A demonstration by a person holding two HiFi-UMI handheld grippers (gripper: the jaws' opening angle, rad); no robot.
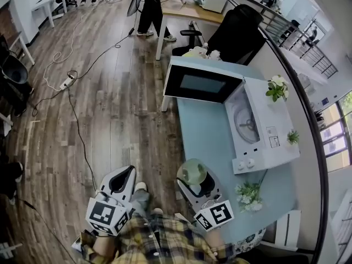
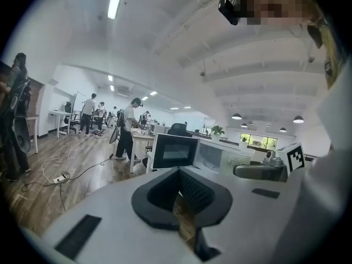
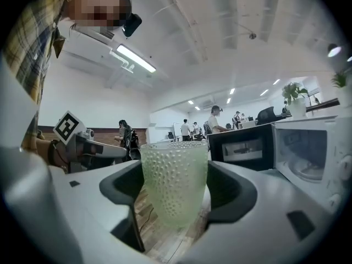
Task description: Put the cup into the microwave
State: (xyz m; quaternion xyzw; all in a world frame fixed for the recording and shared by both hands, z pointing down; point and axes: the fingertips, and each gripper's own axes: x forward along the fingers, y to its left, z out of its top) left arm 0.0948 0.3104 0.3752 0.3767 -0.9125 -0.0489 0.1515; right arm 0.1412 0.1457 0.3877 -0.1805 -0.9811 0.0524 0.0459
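- The left tool (image 1: 124, 176) hung over the wood floor (image 1: 110, 109), left of the counter (image 1: 206, 142). The person's plaid sleeve showed behind it.
- In the left gripper view, the left tool (image 2: 184, 199) had its jaws drawn almost together. Only a thin slit of floor showed between them, and nothing was held. The head view gave only their dark outline.
- That same view caught the right tool's marker cube (image 2: 295, 157) at its right edge. It also took in the microwave (image 2: 220, 157) from the side, with its door (image 2: 175, 150) standing open.
- The right tool (image 1: 193, 176) hovered at the counter's near left corner, closed on the cup (image 1: 191, 171).
- From above, the head view showed only the cup's pale green rim and hollow. The right gripper view showed the cup (image 3: 175, 183) upright, its glass wall covered in small bumps. The jaws of the right tool (image 3: 176, 202) pressed against it on both sides.
- The cup was in the air, near the microwave (image 1: 264, 133) but still outside it.
- The microwave sat on the counter against the wall, its door (image 1: 201, 84) swung wide. The head view alone showed the round plate (image 1: 246, 121) inside.
- A potted plant (image 1: 278, 88) stood beside the microwave at the wall, and white flowers (image 1: 248, 196) lay near the right tool.
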